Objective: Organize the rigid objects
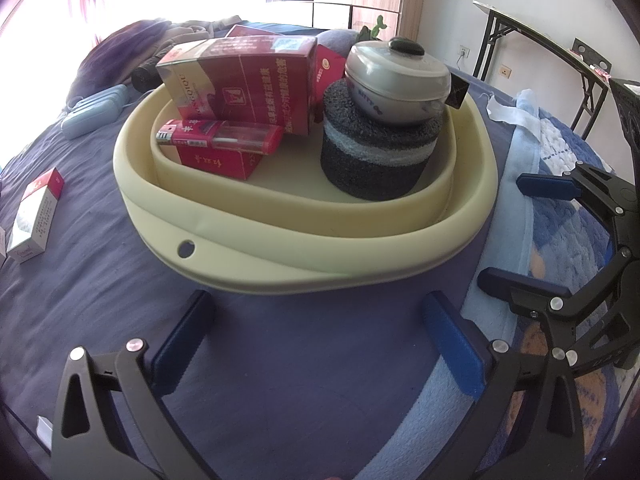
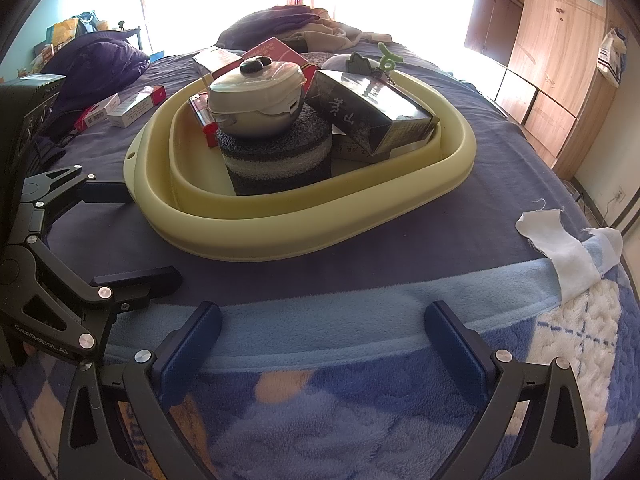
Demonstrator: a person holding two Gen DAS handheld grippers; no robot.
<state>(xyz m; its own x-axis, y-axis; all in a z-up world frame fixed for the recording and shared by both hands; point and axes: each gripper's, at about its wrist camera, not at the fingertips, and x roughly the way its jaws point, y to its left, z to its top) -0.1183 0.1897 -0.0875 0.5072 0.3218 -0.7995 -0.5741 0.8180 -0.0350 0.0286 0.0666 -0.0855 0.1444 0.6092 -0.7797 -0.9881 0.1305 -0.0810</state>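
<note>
Two tools in view, both spread wide and holding nothing. Left tool [image 1: 316,340] hovers low over the purple sheet [image 1: 100,280] of the bed, just short of the cream basin [image 1: 280,236]; right tool [image 2: 320,344] hangs over the blue patterned blanket [image 2: 320,420] at the bed's near edge, a little further back from the same basin. Basin sits on the sheet, collapsed low, small hole in its near rim. Inside: dark grey foam cylinder [image 1: 376,160] with a pale band, upright; small grey lidded pot [image 1: 400,80] with black knob resting on top of it. Beside these, large red carton [image 1: 244,80] propped at a tilt; red lighter [image 1: 224,138] lying on a flat red pack [image 1: 216,160]. From right wrist view, black box [image 2: 372,108] with white characters leans over a pale box at basin's far side. Loose white-and-red cigarette pack [image 1: 36,212] lies on the sheet well left of basin. White cloth scrap [image 2: 560,248] on blanket edge, right.
</note>
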